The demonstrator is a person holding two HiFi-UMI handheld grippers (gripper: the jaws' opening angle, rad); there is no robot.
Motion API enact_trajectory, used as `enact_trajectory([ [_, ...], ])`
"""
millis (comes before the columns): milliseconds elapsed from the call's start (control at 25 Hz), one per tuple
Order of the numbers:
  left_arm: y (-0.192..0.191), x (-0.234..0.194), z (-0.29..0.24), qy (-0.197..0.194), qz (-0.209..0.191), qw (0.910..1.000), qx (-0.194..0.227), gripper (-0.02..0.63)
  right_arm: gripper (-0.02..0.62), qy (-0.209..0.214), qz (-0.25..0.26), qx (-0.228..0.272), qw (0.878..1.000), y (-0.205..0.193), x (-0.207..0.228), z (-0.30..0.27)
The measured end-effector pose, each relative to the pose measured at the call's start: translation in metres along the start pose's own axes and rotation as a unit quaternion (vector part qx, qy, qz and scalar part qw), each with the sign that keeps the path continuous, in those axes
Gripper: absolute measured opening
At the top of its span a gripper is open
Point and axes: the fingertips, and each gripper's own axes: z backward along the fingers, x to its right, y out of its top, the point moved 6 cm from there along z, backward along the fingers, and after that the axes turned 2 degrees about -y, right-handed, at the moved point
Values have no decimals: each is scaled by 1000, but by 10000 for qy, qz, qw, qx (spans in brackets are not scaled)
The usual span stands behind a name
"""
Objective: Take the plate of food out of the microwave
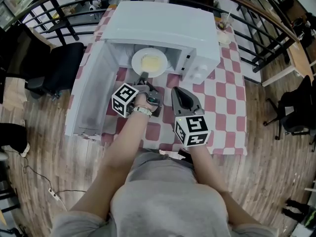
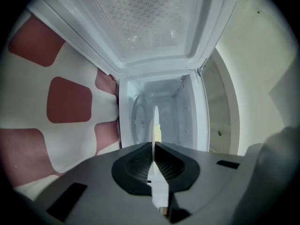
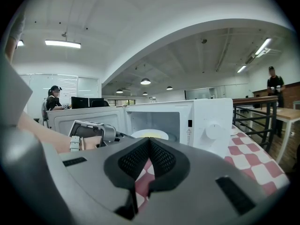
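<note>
Head view: plate sits level, rim in left gripper.

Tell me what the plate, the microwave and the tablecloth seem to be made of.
Plate: likely glazed ceramic; white, smooth, thin rim.
Microwave: probably painted sheet metal; flat, white, slightly glossy panels.
Tablecloth: cloth or vinyl, unclear; smooth red-and-white checks.

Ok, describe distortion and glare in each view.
Head view: fisheye curves the black railings around the white box-shaped microwave; evenly lit. Left gripper view: black vignette, glints on the open door's mesh. Right gripper view: ceiling bows into an arch; strip lamp blown white.
</note>
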Motion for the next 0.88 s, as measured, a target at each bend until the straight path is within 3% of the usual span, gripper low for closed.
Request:
enact_trajectory([
  [600,-13,17,42,-421,-25,9991,-103,16,25,-41,48,169,9998,1,-14,23],
  [880,-13,22,57,-443,-34,9989,-131,17,25,-5,163,228,9996,7,-22,26],
])
